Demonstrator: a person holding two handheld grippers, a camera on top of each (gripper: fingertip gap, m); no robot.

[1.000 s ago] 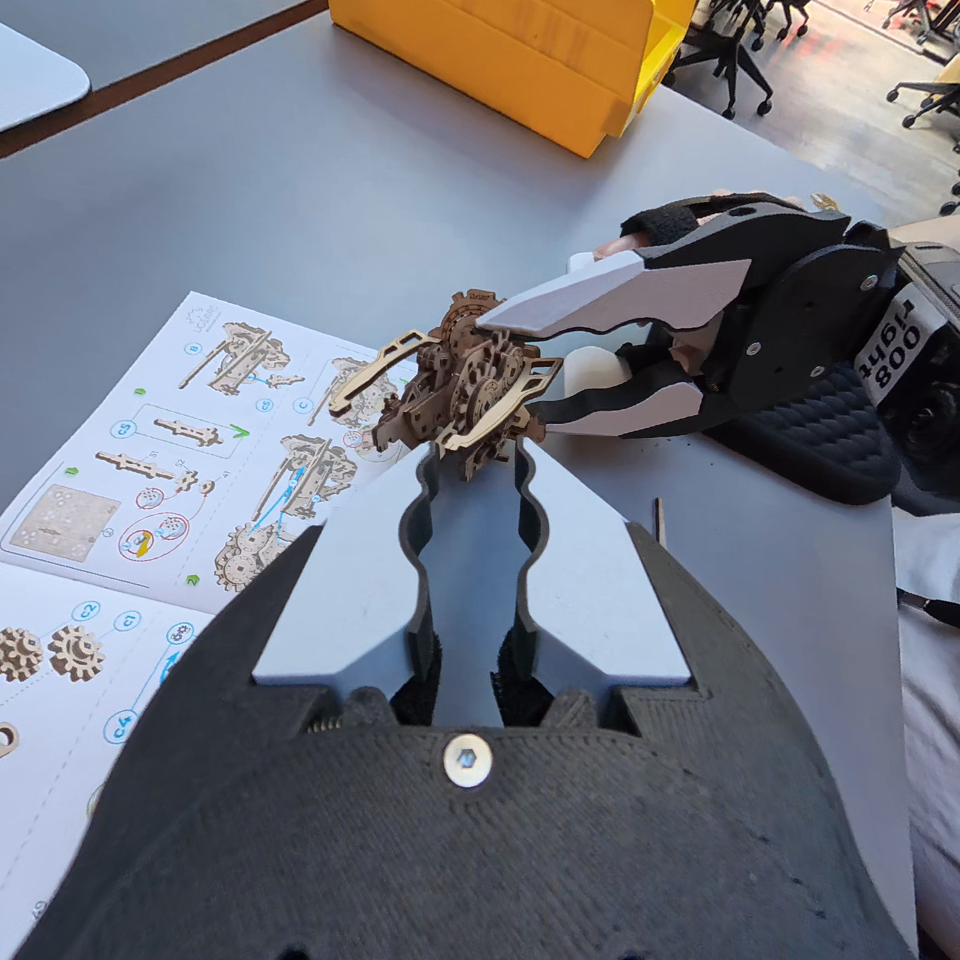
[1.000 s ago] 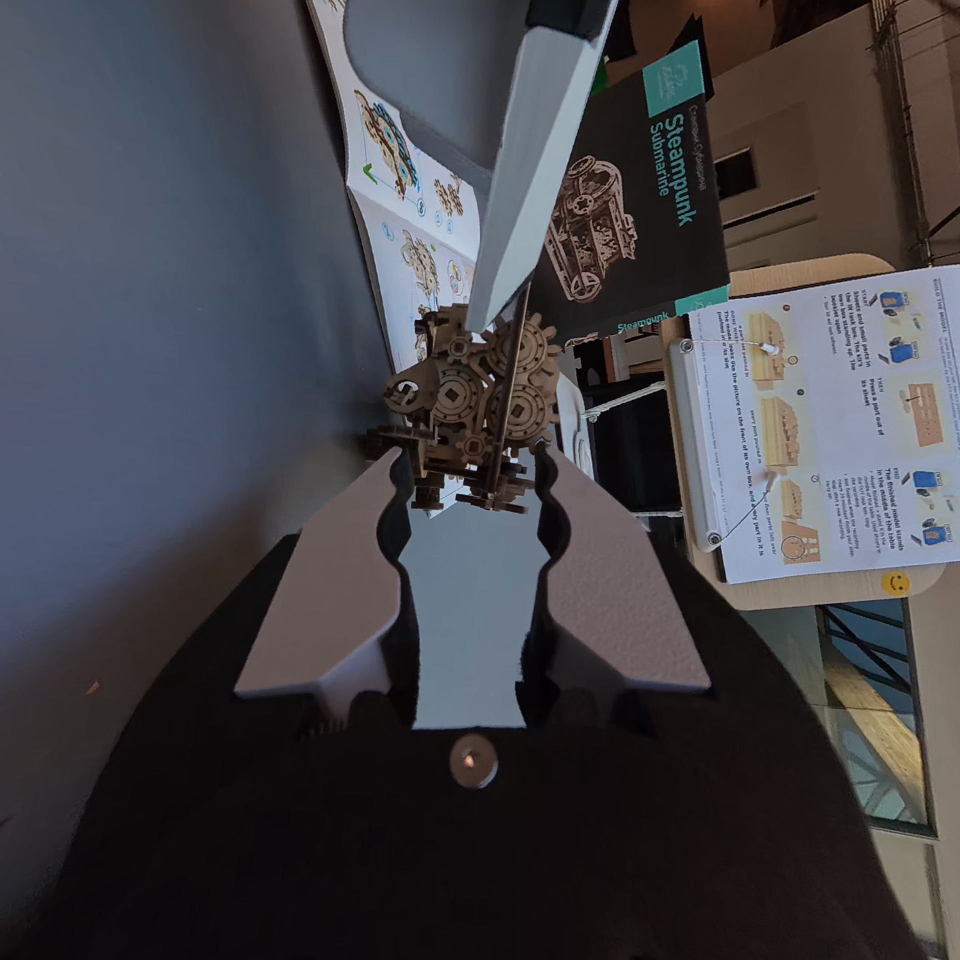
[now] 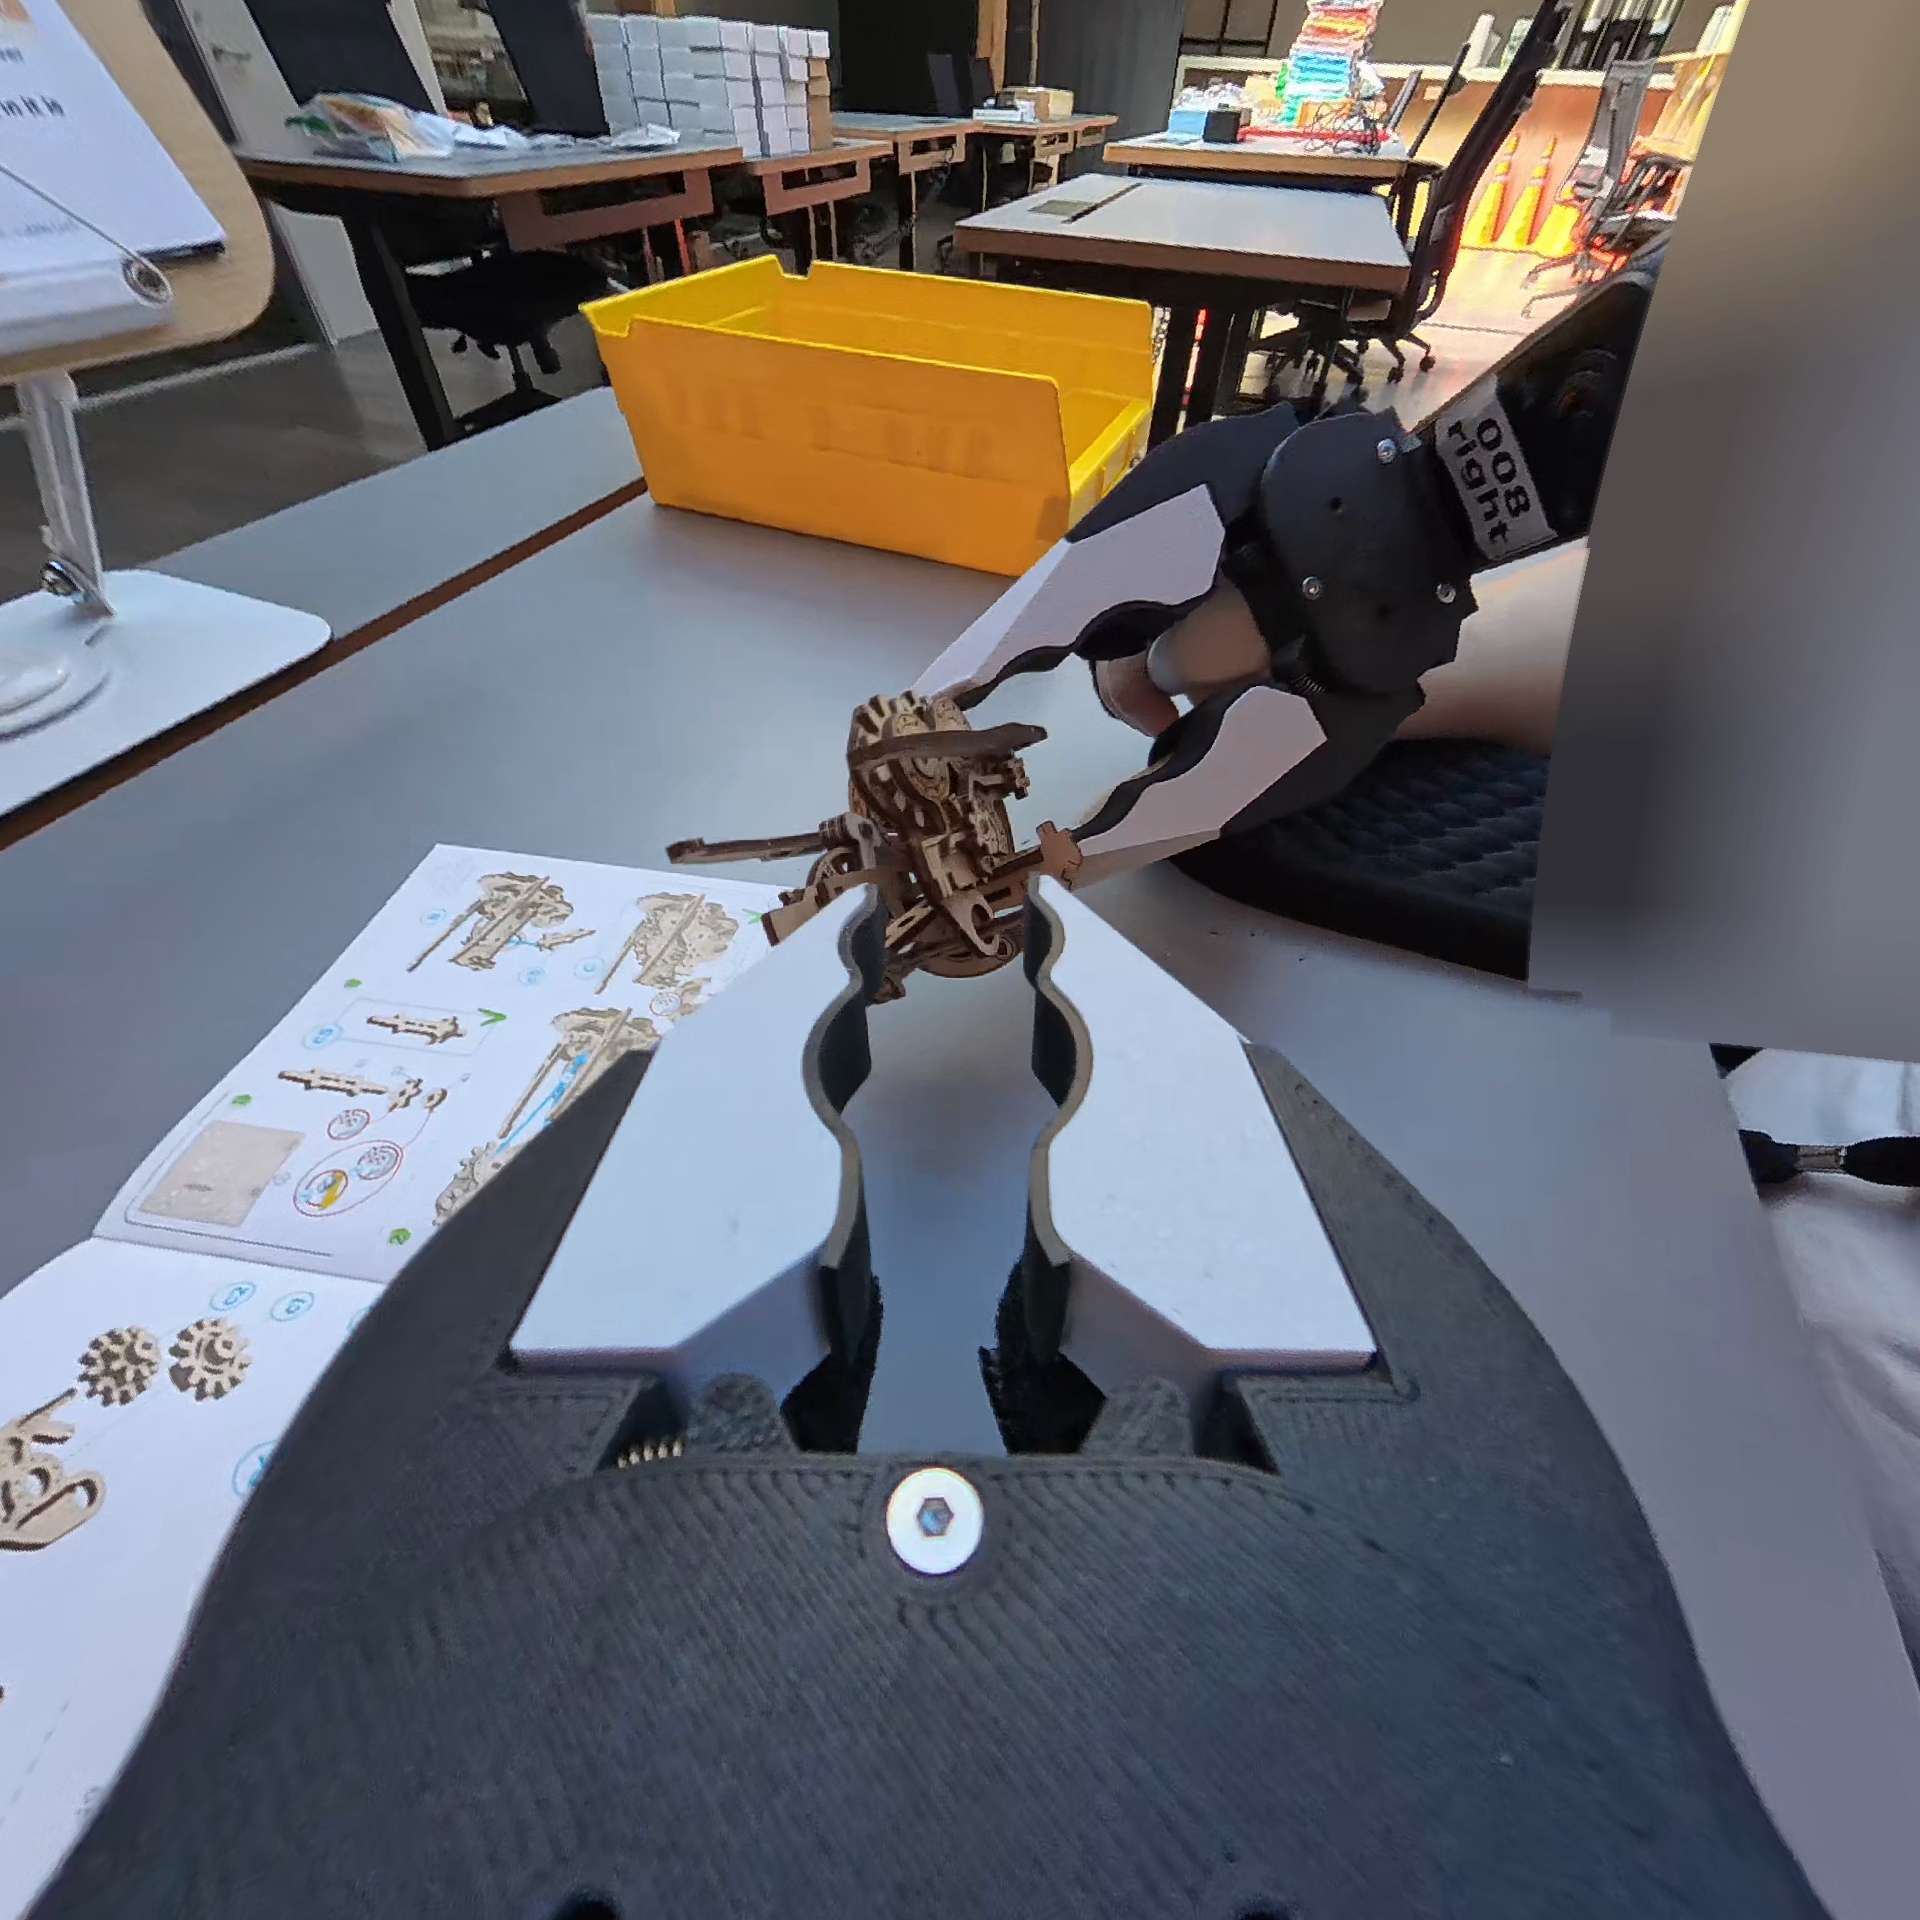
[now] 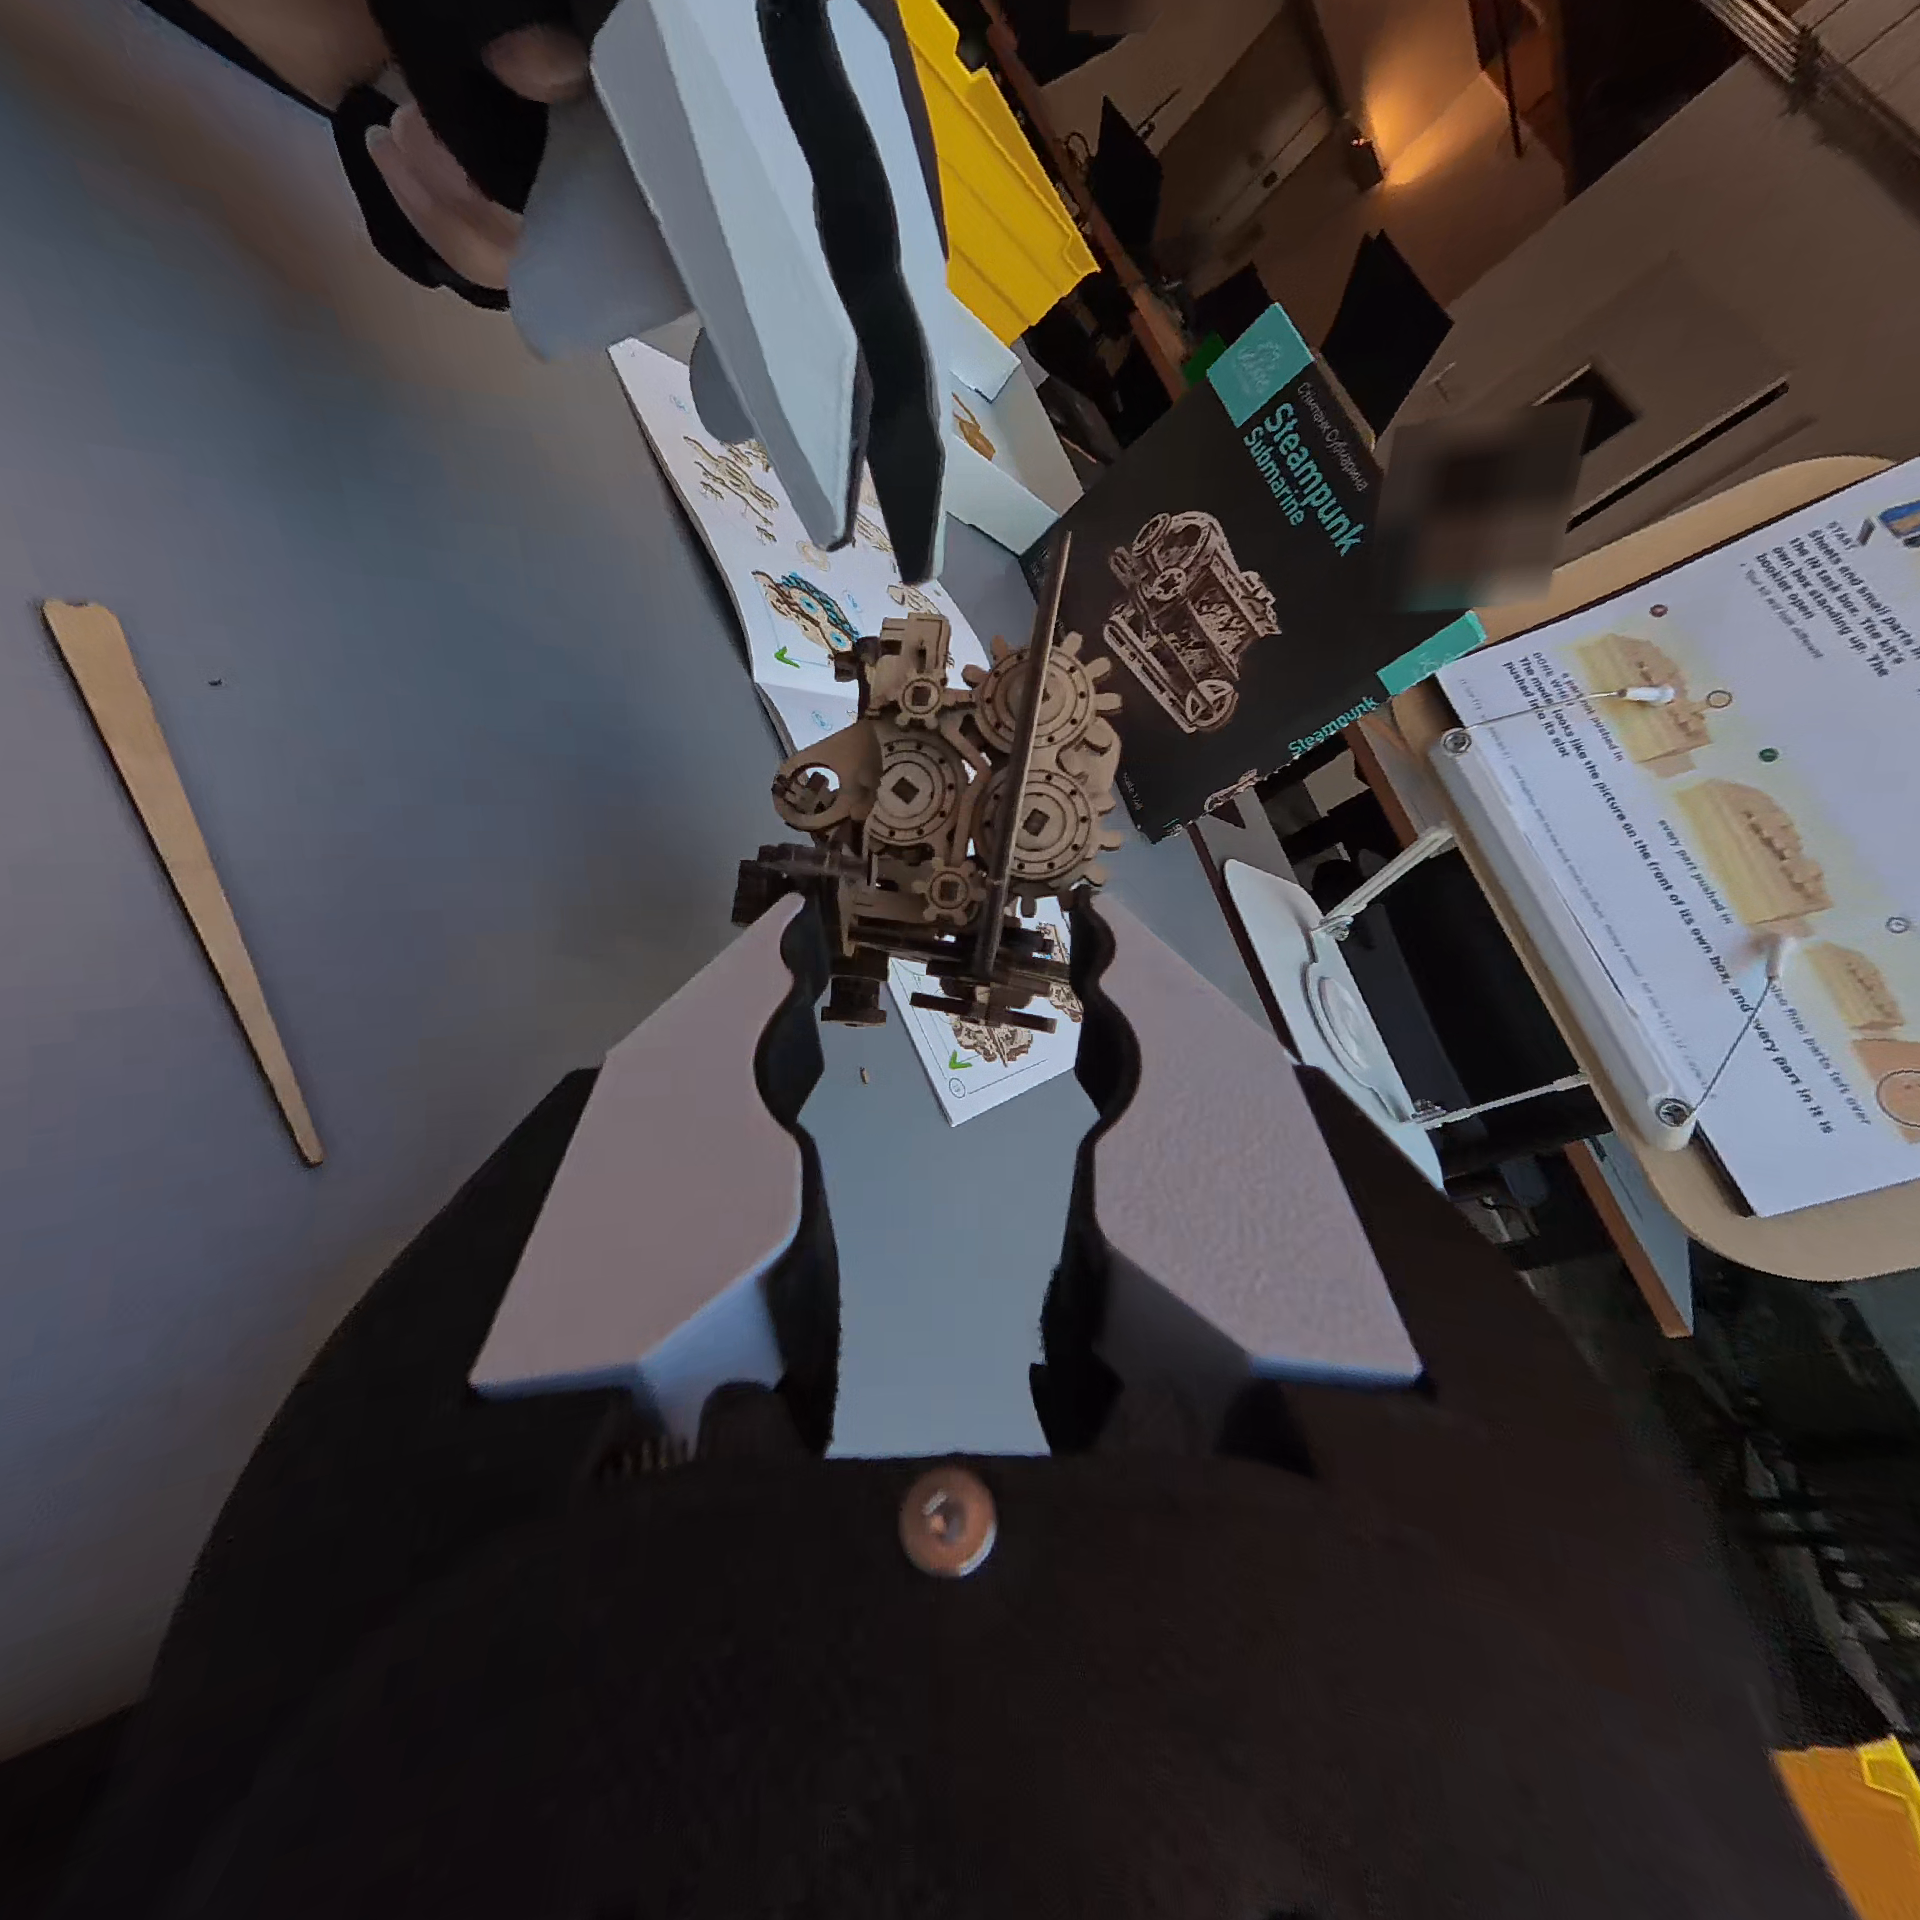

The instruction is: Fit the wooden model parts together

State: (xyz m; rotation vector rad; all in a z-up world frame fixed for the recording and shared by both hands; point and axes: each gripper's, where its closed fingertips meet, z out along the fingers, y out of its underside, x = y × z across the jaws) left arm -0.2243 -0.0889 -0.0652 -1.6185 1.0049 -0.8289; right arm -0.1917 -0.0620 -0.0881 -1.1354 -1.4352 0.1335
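One wooden model [image 3: 930,831], a cluster of gears and struts, held in the air above the grey table [image 3: 540,665], between two tools.

Left tool [image 3: 948,909]: fingertips clamped on the lower part of the model, from both sides. In the right wrist view it [image 4: 883,540] comes in from the top, its fingers close together, tips reaching down toward the top of the model; contact cannot be made out there.

Right tool [image 3: 997,769]: seen side-on in the left wrist view, upper finger tip on the top of the model, lower finger tip against a small cross-shaped tab on its near side. In its own view [image 4: 940,925] the fingertips flank the model's base on left and right; gripping the model.

In the right wrist view at least four gears count on the facing side of the model [image 4: 935,821]: two large, two small. One thin dark strip crosses them, nearly upright.

On the table:
- one open booklet [image 3: 343,1049] with assembly drawings, under and left of the model
- one yellow bin [image 3: 873,416], behind the model, well apart
- one black mat [image 3: 1382,852], under the right tool
- one loose wooden strip [image 4: 177,862], long and tapered, lying flat, well apart from the model
- one dark kit box [image 4: 1247,582], standing upright beyond the booklet
- one instruction sheet on a stand [image 4: 1704,831], to the right of the box
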